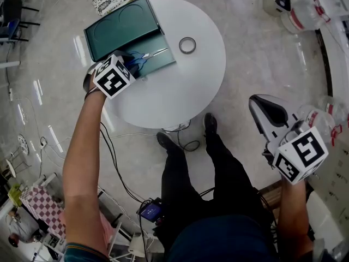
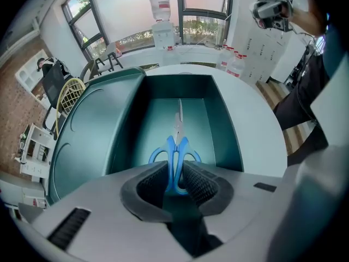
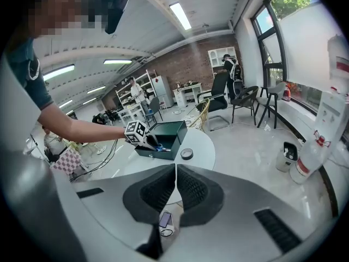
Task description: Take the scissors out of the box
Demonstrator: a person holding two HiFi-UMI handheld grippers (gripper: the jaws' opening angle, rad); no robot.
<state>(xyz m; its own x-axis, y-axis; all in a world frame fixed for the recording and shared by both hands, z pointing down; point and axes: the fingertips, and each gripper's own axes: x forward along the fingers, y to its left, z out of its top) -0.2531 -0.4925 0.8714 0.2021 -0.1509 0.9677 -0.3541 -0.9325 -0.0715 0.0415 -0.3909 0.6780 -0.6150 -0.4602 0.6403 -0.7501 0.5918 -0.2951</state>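
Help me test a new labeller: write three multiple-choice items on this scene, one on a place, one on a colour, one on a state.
1. Where do the scissors lie?
A in the box
B on the floor
C on a chair

2. What colour are their handles?
A red
B blue
C black

3. How do the right gripper's jaws stand?
A wide apart
B together, empty
C clamped on a cup

Key:
1 A, they rest on the box's bottom.
2 B, blue loops show in the left gripper view.
3 B, its pads meet with nothing between.
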